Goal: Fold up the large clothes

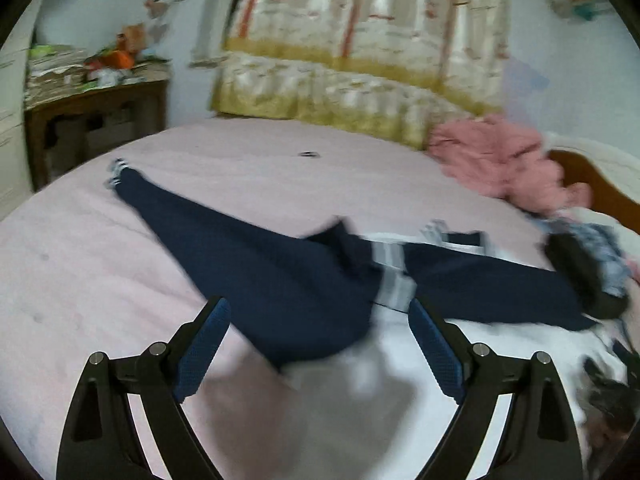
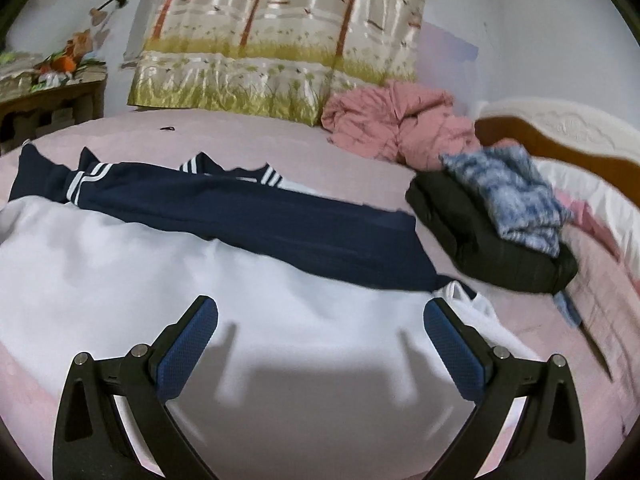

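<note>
A wide bed with a pale pink sheet [image 2: 280, 136] fills both views. On the wall behind it, at twelve o'clock, hangs a glossy cloth printed with thin trees and yellow grass [image 2: 280, 40]. Across the middle of the bed lies a large navy and white sailor-style garment [image 2: 248, 216]: its white body spreads toward six o'clock, its navy collar and sleeves with white stripes run from nine to three o'clock in the right wrist view. In the left wrist view one navy sleeve [image 1: 192, 220] stretches out toward ten o'clock.

At one o'clock a crumpled pink quilt [image 2: 396, 120] is heaped near the wooden headboard with white trim [image 2: 552, 136]. At three o'clock a folded black garment [image 2: 480, 240] carries a blue and white patterned cloth [image 2: 512, 196] on top. A dark wooden side table [image 1: 96, 120], cluttered, stands at ten o'clock.

The left gripper [image 1: 320, 320] stands spread wide above the navy cloth, pinching nothing. The right gripper [image 2: 320, 316] is likewise spread over the white cloth, its blue pads [image 2: 188, 352] apart and empty.
</note>
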Action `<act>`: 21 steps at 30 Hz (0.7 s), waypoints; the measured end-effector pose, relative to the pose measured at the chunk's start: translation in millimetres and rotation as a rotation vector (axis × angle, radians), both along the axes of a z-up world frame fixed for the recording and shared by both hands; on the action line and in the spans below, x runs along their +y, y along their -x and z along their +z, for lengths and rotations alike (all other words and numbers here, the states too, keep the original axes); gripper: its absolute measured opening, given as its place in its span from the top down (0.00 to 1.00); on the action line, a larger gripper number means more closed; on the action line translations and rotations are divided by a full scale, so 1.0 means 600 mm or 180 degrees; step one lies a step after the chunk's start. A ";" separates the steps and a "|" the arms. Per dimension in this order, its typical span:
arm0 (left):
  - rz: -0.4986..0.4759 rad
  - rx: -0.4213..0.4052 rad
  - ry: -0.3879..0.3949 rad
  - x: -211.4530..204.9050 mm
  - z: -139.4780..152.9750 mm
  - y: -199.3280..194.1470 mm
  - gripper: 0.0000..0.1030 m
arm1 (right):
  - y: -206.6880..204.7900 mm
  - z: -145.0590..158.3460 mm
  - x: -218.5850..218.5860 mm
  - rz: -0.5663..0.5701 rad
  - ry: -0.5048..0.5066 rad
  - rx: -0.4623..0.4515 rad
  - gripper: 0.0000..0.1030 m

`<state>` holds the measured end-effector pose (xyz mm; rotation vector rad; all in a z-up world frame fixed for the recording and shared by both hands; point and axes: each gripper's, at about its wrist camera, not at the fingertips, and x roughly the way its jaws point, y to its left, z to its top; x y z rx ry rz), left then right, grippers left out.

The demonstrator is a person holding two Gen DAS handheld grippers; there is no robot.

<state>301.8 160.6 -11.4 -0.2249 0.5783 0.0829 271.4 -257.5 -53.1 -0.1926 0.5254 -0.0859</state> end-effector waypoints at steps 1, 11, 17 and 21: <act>0.0090 0.0100 0.0031 0.014 -0.007 -0.018 0.11 | -0.005 -0.003 -0.005 -0.0033 -0.0043 0.0055 0.01; 0.0502 0.0662 0.0703 0.197 -0.165 -0.207 0.11 | -0.016 -0.015 0.011 -0.0026 0.0145 0.0196 0.01; 0.0498 0.0499 0.0556 0.210 -0.164 -0.240 0.72 | -0.025 -0.017 -0.015 0.0005 -0.0139 0.0308 0.01; 0.0437 0.0220 0.0178 0.171 -0.106 -0.216 0.93 | -0.030 -0.020 -0.019 0.0002 -0.0185 0.0362 0.03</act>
